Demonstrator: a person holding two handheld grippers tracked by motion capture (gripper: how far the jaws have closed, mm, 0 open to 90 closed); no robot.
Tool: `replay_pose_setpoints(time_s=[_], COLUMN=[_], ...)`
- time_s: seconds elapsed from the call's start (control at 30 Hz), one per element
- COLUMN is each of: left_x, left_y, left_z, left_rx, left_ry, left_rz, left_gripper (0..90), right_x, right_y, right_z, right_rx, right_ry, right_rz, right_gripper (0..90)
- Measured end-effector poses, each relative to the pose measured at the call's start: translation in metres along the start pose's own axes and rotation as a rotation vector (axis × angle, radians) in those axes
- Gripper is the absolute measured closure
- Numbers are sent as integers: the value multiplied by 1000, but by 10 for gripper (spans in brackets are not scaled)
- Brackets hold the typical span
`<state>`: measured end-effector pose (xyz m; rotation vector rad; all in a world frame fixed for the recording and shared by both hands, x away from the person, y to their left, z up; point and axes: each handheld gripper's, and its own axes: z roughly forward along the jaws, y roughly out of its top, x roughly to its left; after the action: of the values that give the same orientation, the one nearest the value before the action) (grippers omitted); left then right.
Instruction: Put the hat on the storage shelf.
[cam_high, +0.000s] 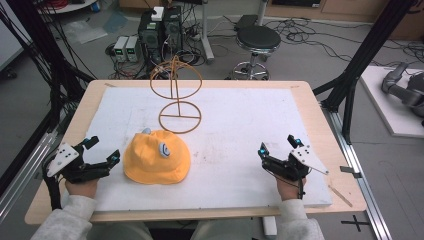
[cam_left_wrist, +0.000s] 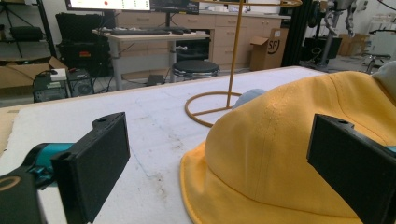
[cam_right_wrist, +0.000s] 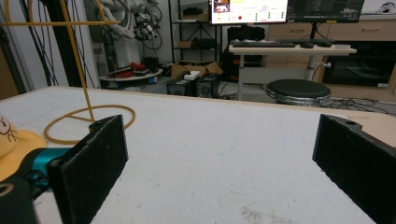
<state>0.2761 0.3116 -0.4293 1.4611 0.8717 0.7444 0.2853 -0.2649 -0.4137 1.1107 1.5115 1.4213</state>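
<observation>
A yellow bucket hat (cam_high: 157, 157) with a small cartoon patch lies flat on the white mat (cam_high: 240, 125), left of centre. Behind it stands a tan wire hat stand (cam_high: 176, 95) with a ring base and a round top. My left gripper (cam_high: 103, 150) rests just left of the hat's brim, jaws wide apart and holding nothing. In the left gripper view the hat (cam_left_wrist: 289, 154) lies ahead between the jaws, untouched. My right gripper (cam_high: 280, 148) sits at the right side of the mat, open with only bare mat (cam_right_wrist: 219, 154) between its jaws. The stand's base (cam_right_wrist: 88, 123) is at its far left.
The mat covers a wooden table (cam_high: 320, 115). Beyond the far edge are a black stool (cam_high: 257, 40), power supplies (cam_high: 160, 32) and tangled cables. A black frame post (cam_high: 360, 60) rises at the right. A thin wooden stick (cam_high: 341, 196) lies by the front right corner.
</observation>
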Motion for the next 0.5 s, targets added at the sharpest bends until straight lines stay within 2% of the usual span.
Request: replay_pose_setpoints(time_s=[0.27,0.5], left_x=[-2,-5], left_y=[0,1], left_z=[2,8], left_rx=[-1,11], left_ry=[-24,-48], left_rz=[1,-7], left_gripper=[63,63], right_x=[1,2], right_y=[0,0], right_z=[-1,0], right_rx=[6,11], right_ry=[-2,-7], right_rz=[10,-2], right_gripper=[27,27])
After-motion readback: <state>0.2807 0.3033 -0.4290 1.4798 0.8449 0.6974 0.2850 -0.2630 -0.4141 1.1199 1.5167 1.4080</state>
